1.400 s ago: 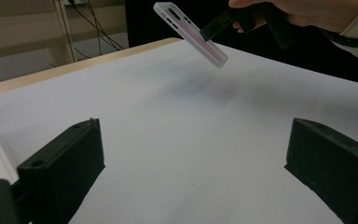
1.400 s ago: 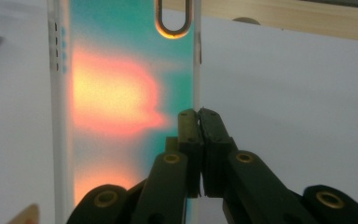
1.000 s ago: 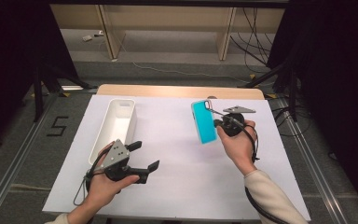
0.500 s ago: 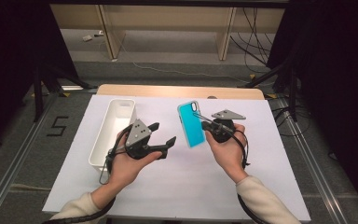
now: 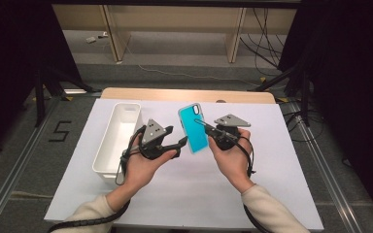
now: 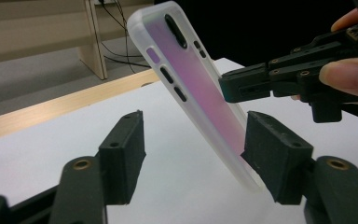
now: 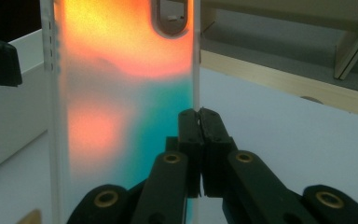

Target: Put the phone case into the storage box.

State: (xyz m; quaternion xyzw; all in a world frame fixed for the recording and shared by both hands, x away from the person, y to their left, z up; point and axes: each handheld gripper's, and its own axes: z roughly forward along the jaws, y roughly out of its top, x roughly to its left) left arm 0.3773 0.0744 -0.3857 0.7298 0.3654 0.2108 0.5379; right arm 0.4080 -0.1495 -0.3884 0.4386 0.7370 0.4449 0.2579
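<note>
The right claw (image 5: pixel 209 130) pinches one long edge of the phone case (image 5: pixel 193 128), holding it tilted above the white worktop (image 5: pixel 272 160). The left claw (image 5: pixel 177 137) has just been closing; the case's lower end sits between its jaws, one pad touching, the other apart.

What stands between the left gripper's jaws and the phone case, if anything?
Nothing visible does. The phone case, pinched at its edge by the right gripper, already hangs between the jaws of the left gripper, which have just been closing; one pad meets its lower end.
</note>
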